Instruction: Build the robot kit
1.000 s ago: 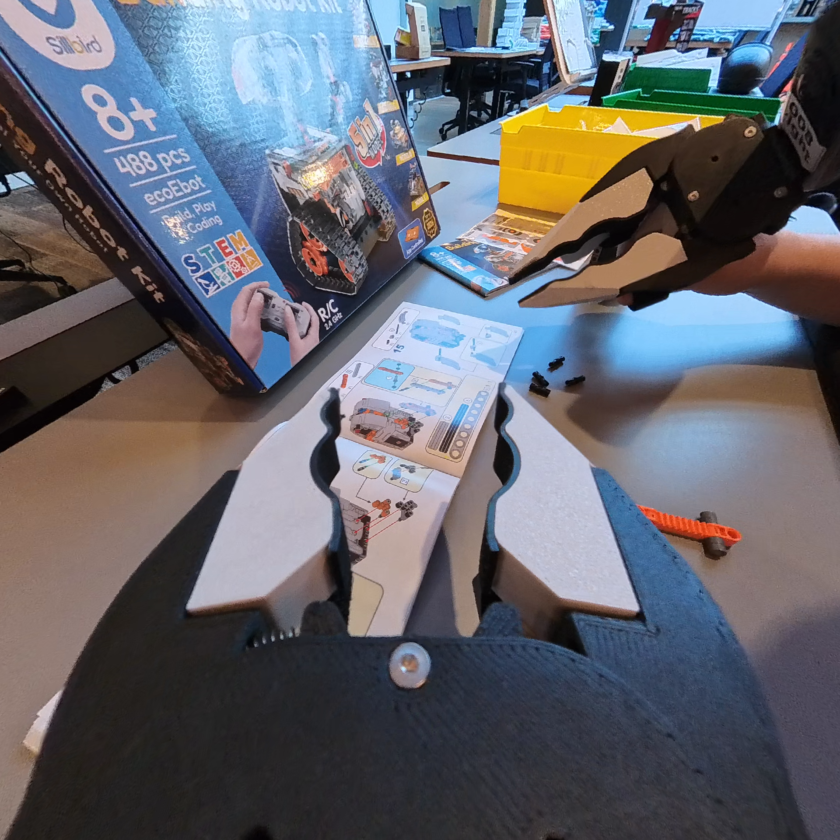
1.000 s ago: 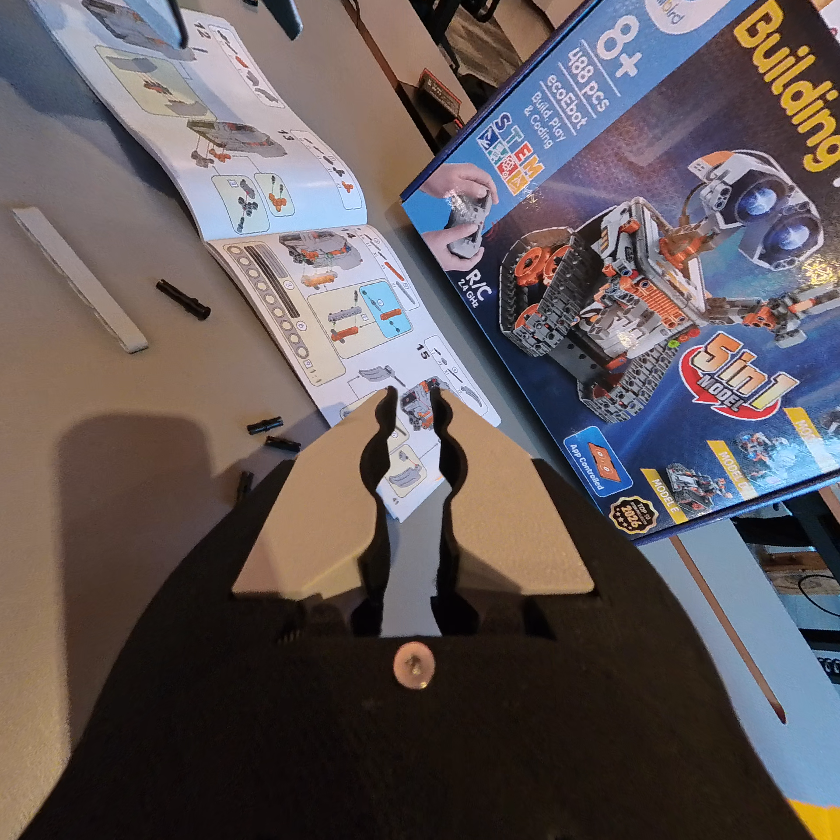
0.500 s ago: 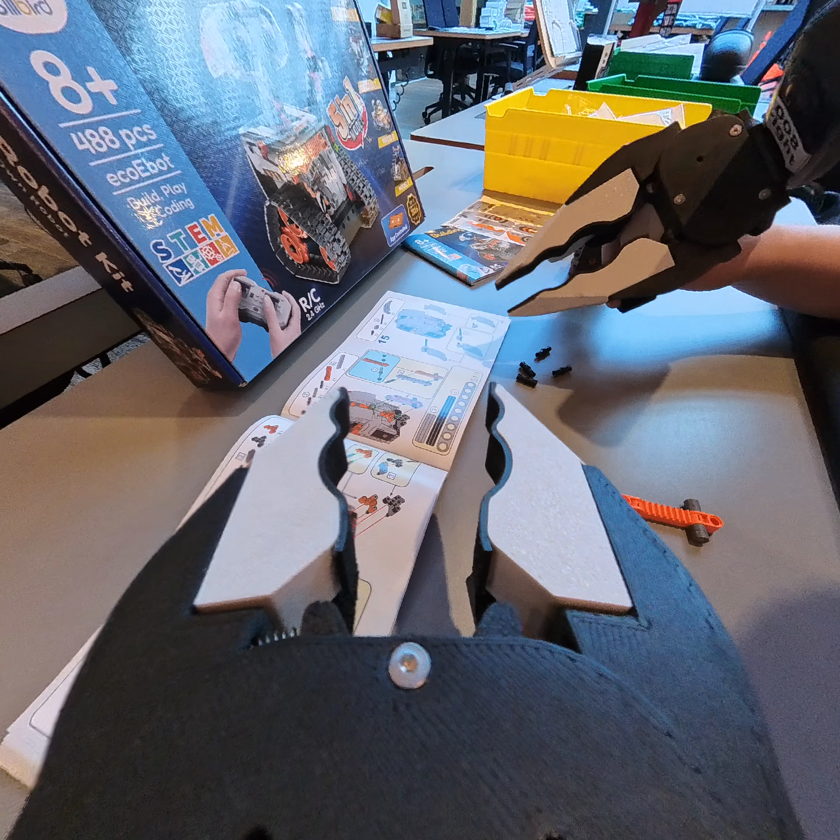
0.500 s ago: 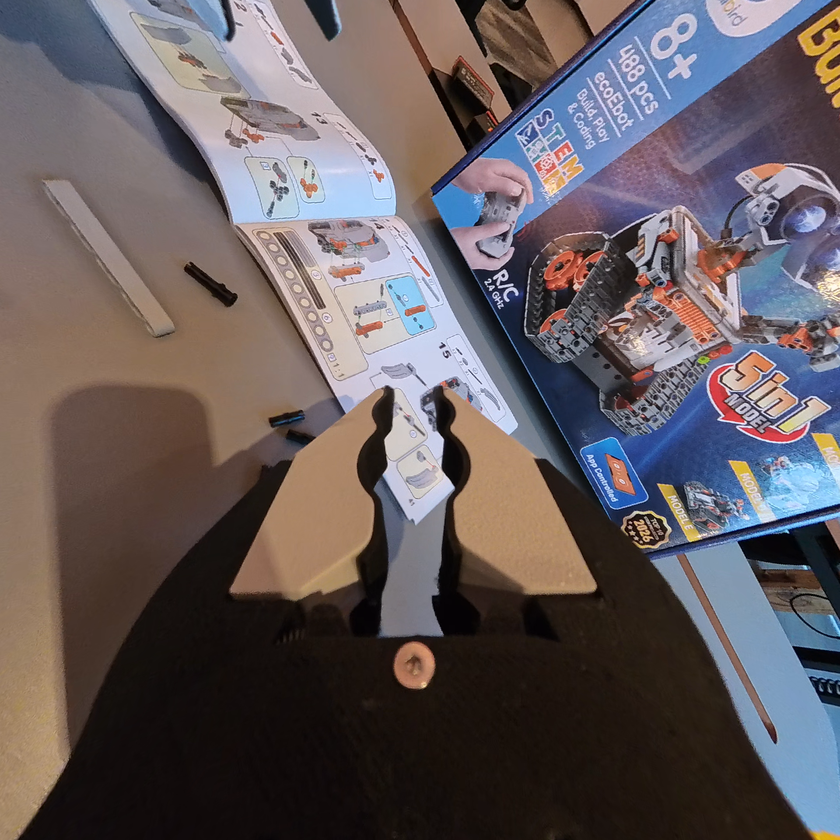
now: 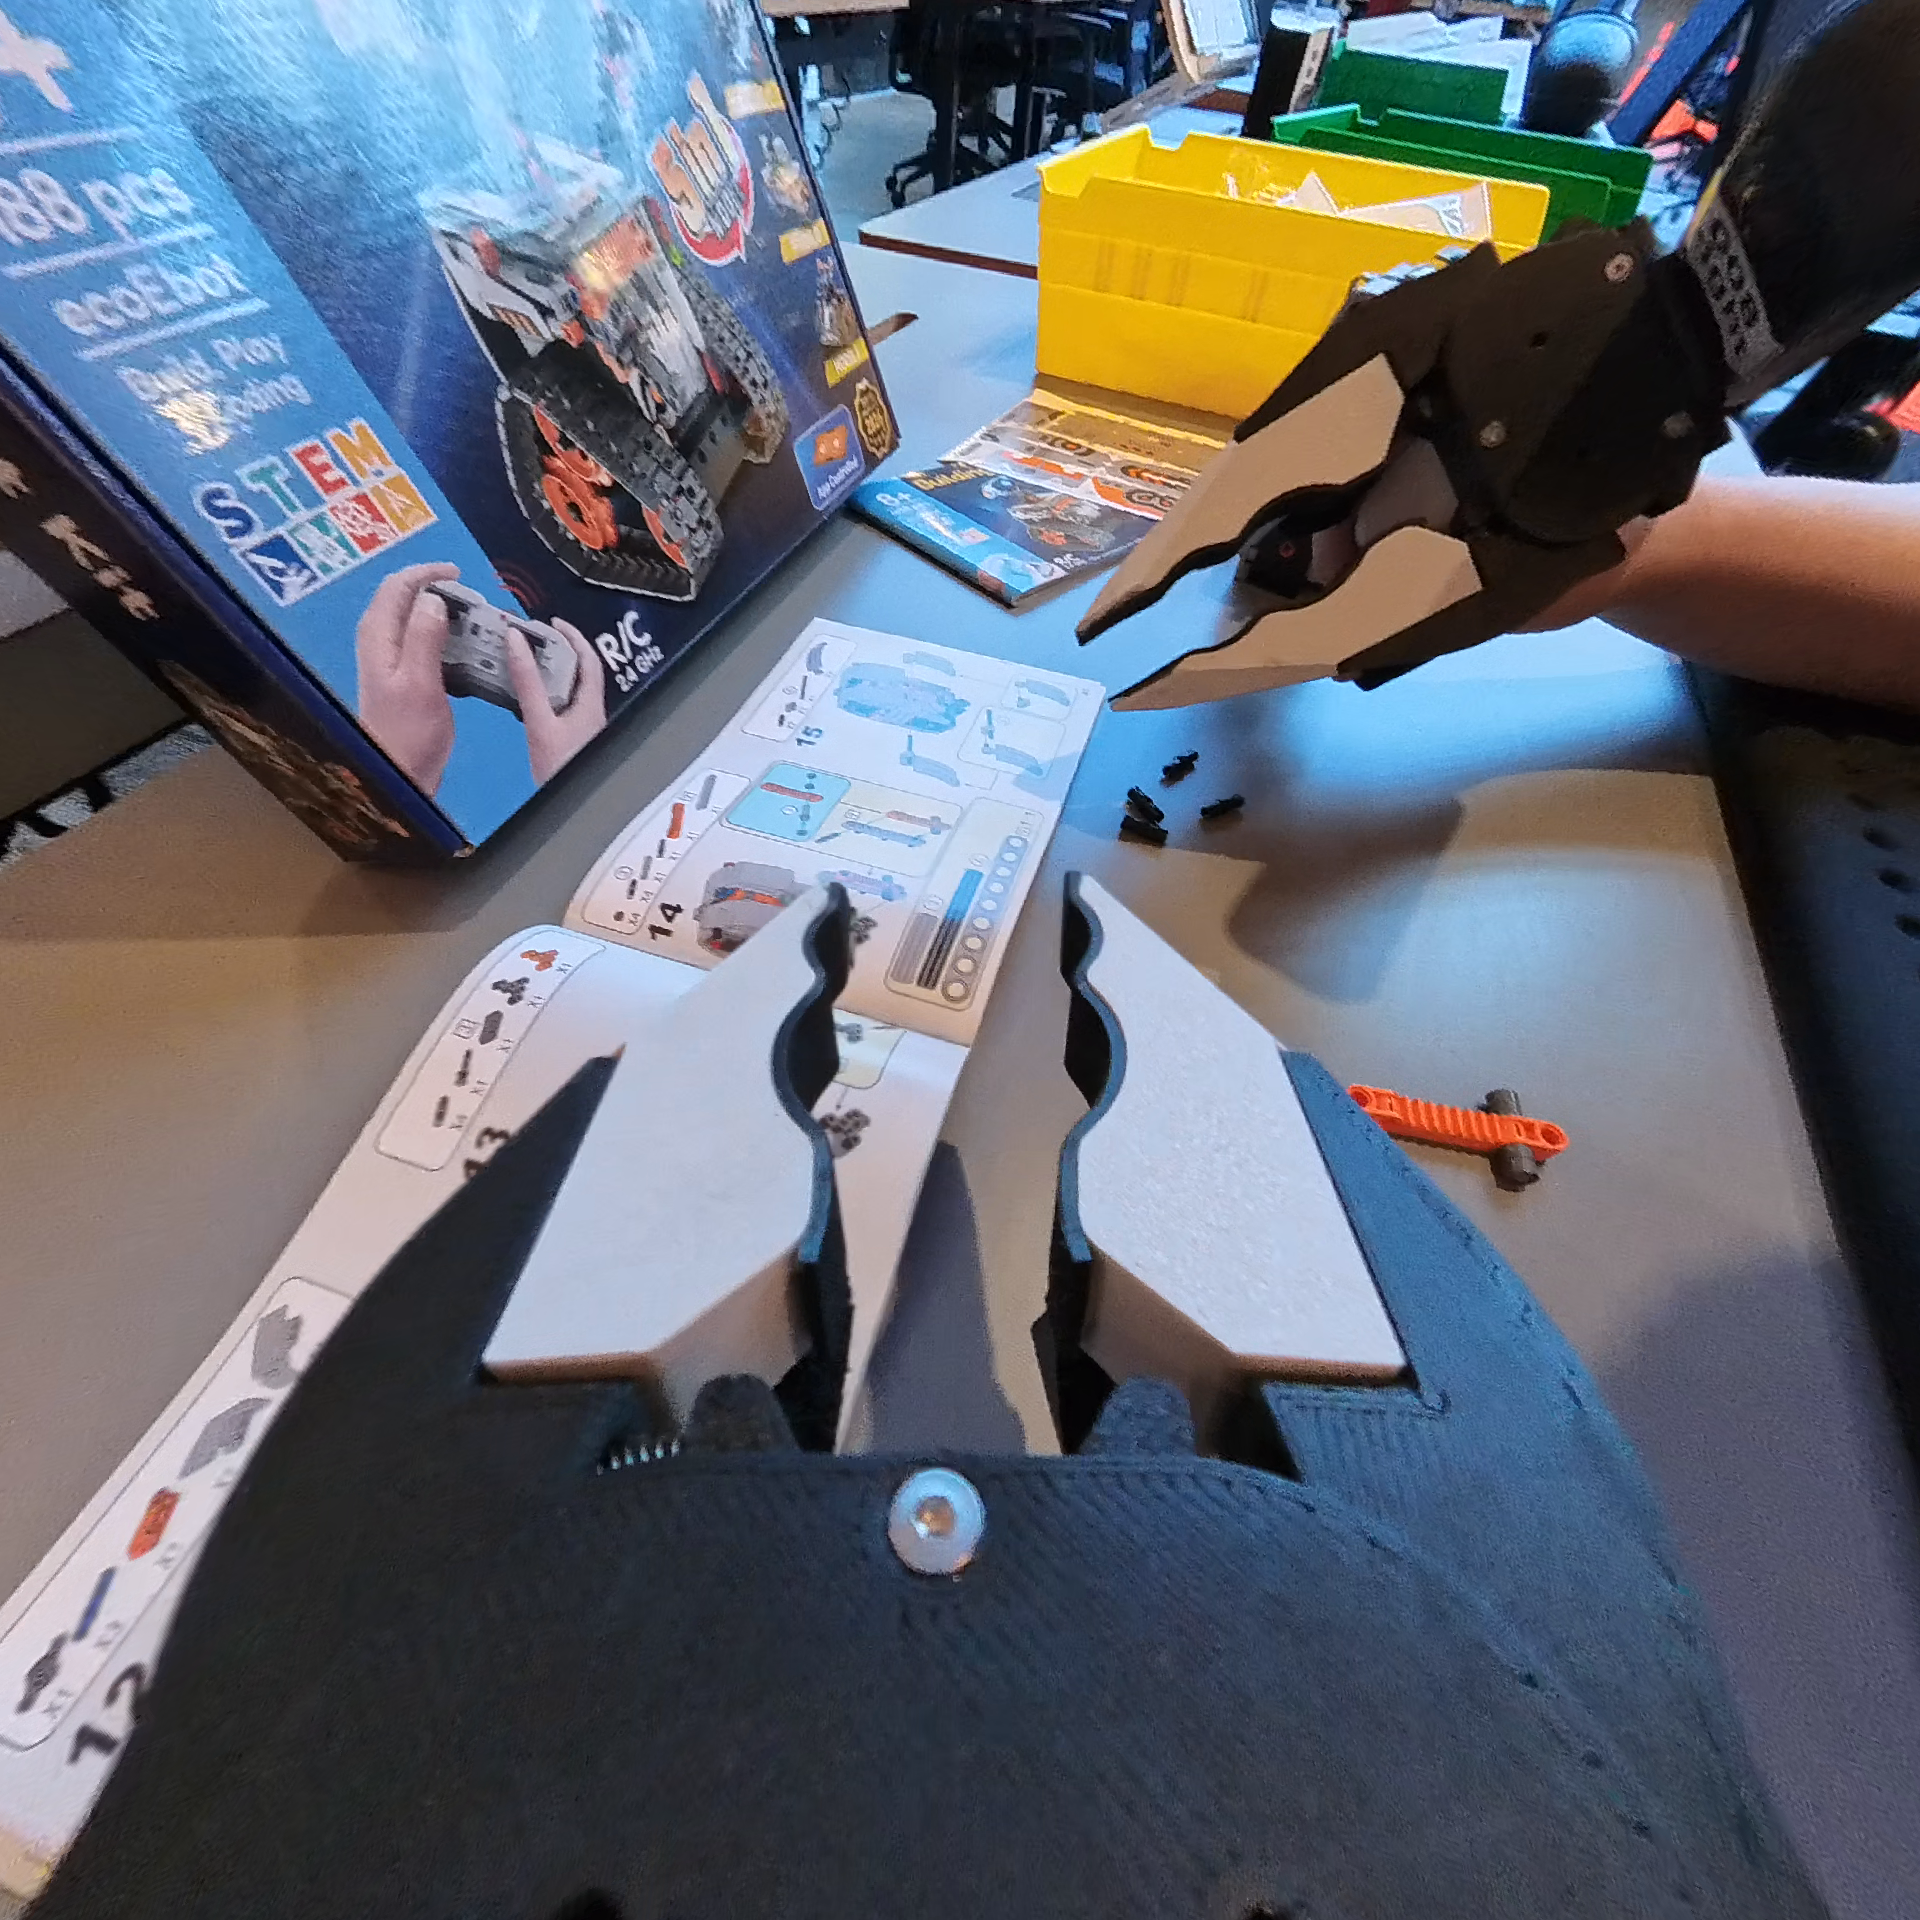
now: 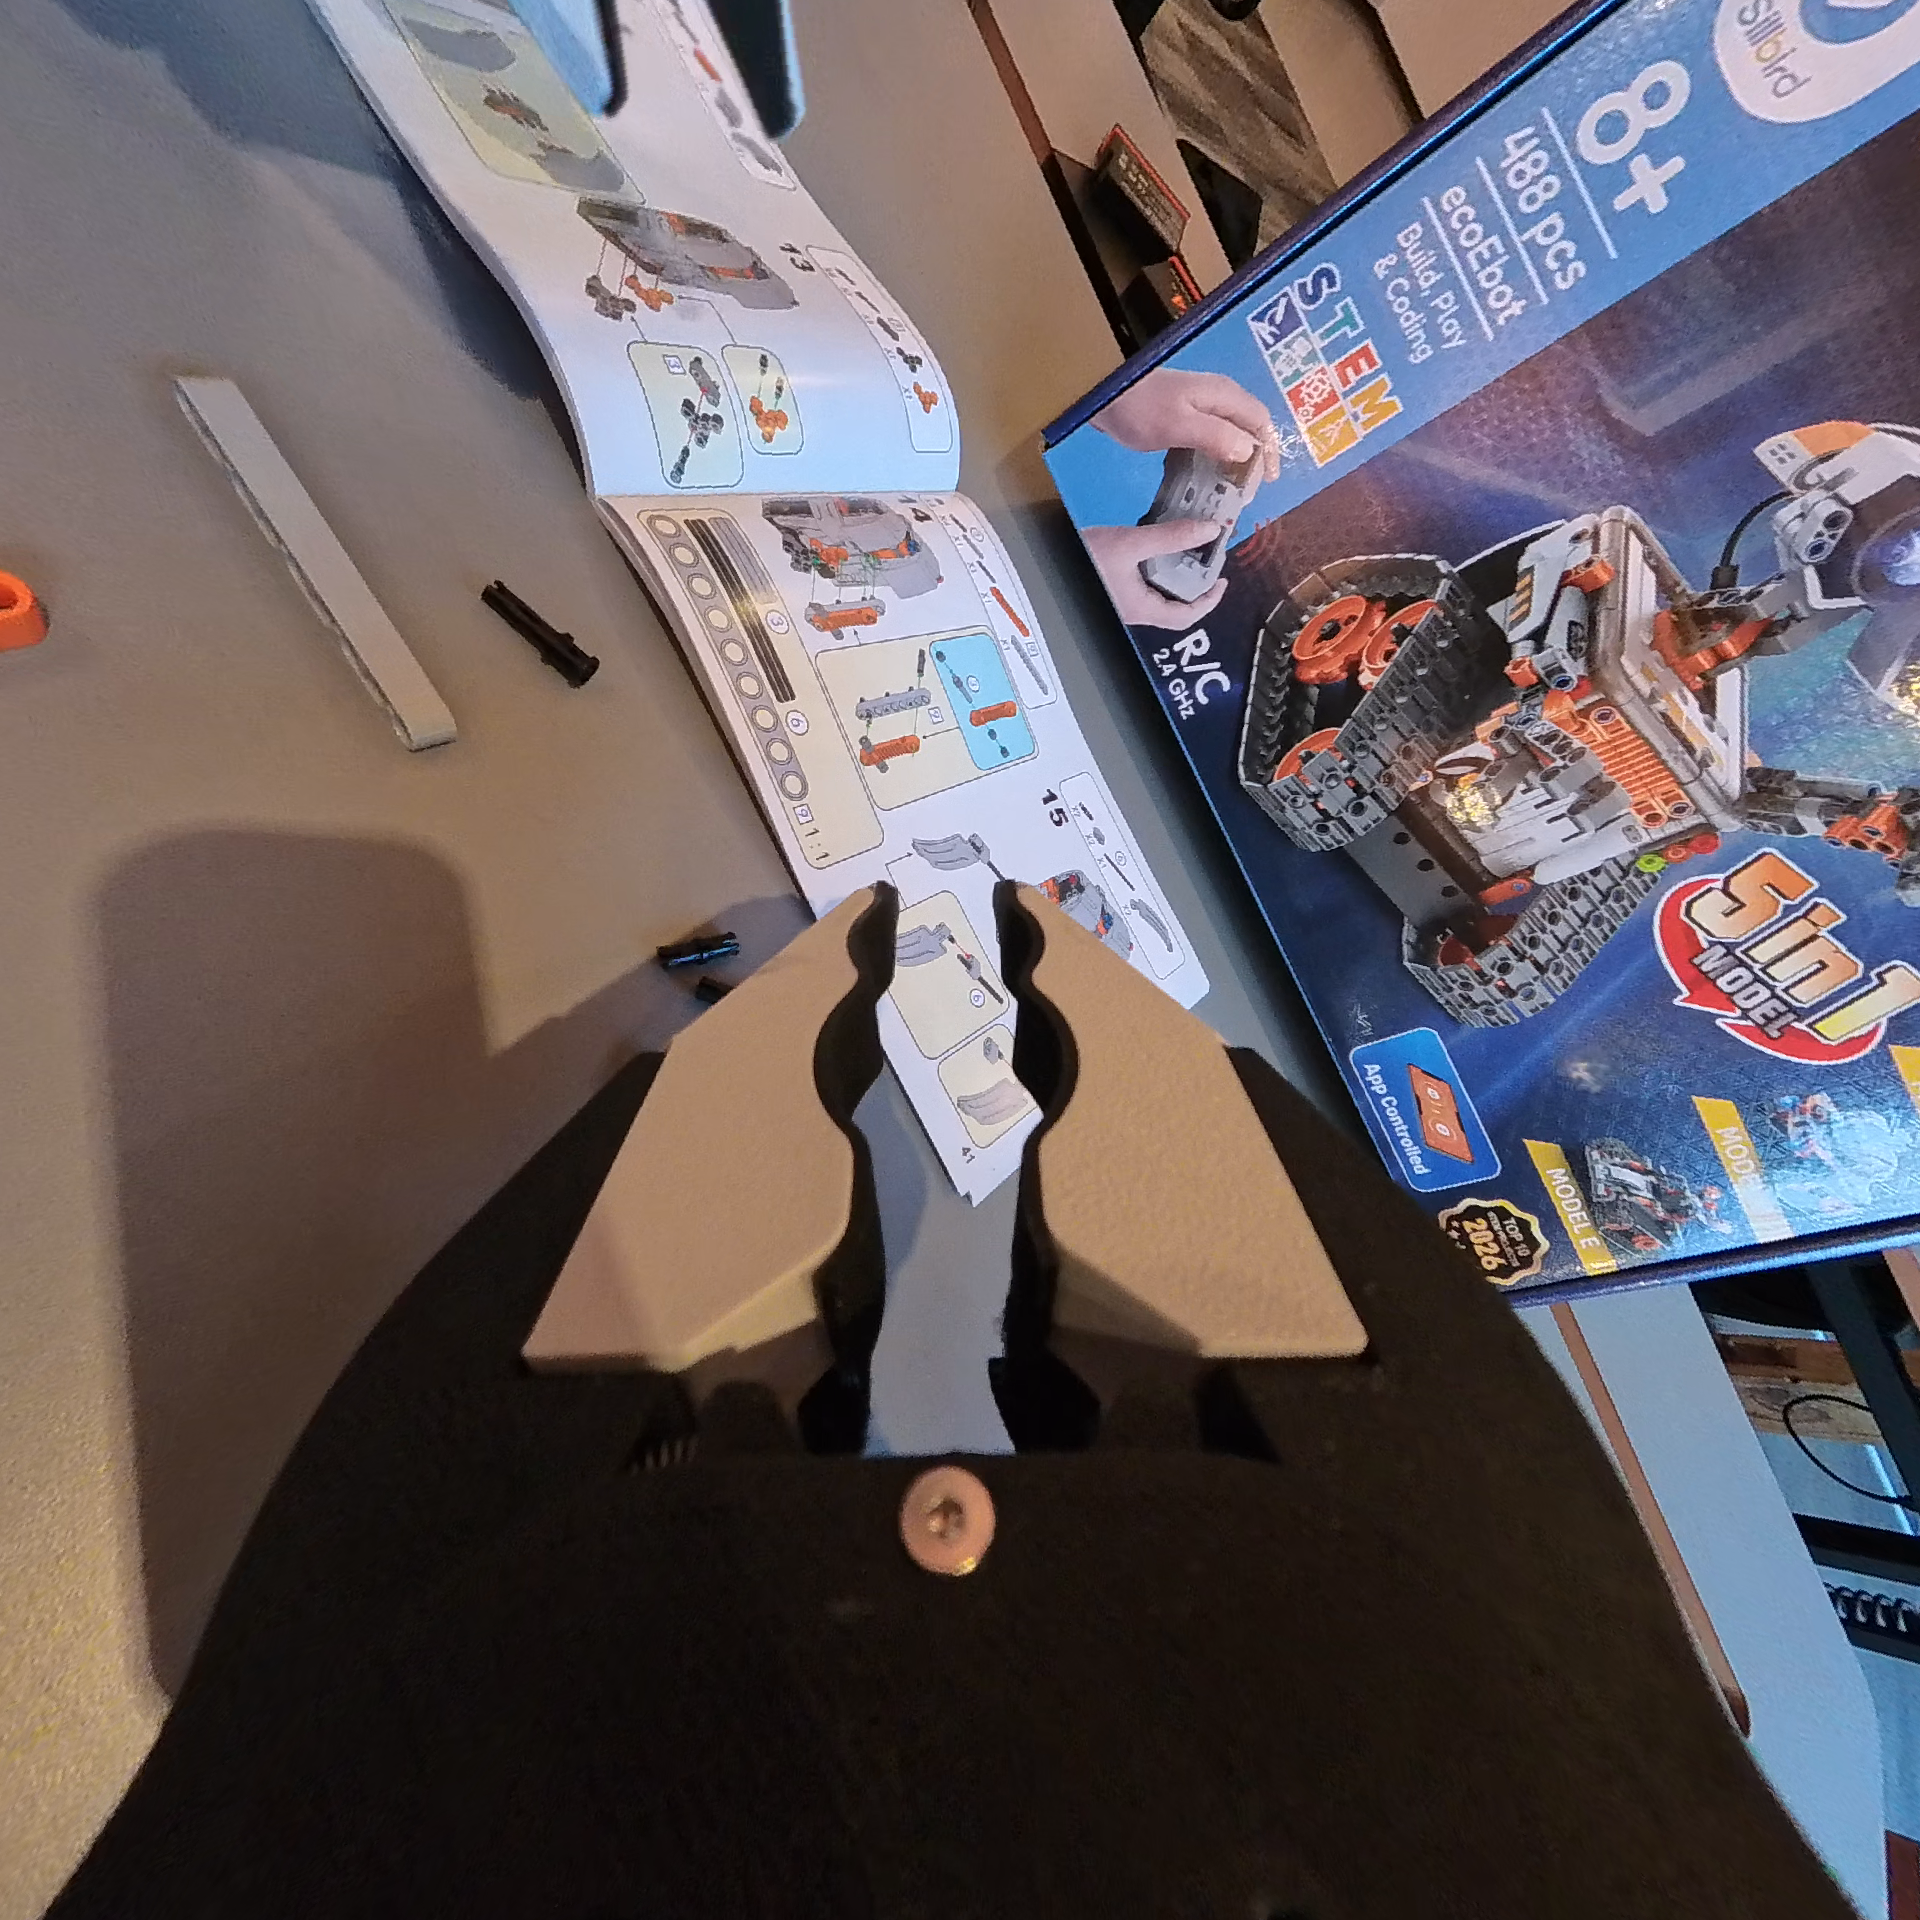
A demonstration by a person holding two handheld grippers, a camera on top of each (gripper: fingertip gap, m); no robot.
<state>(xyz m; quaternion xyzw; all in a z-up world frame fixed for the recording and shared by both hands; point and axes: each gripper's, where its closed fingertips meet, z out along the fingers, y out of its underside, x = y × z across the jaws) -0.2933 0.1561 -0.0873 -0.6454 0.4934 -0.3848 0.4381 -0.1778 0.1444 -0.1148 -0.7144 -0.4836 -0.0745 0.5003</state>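
Observation:
My left gripper (image 5: 951, 904) is open and empty, hovering over an open white instruction booklet (image 5: 894, 790) on the grey table. My right gripper (image 6: 945, 899) is open by a narrow gap and empty, above the booklet's near corner (image 6: 966, 1122). In the left wrist view it (image 5: 1101, 665) hangs over the table just past the booklet's far edge. A few short black pins (image 5: 1153, 810) lie under it; two show in the right wrist view (image 6: 698, 949). A longer black pin (image 6: 540, 634) lies beside the booklet.
A big blue toy-kit box (image 5: 416, 364) leans along the booklet's side and also shows in the right wrist view (image 6: 1558, 727). Beyond are a second booklet (image 5: 1049, 499), a yellow bin (image 5: 1247, 260) and a green bin (image 5: 1455, 125). An orange beam with a grey piece (image 5: 1455, 1127) and a grey strip (image 6: 312, 561) lie on the table. From the left gripper's tips to the longer black pin (image 6: 540, 634) is close to 8 cm.
My left gripper has drawn back along the booklet, so more pages show beneath it. My right gripper has drifted slightly over the booklet's corner. Neither jaw opening has changed.

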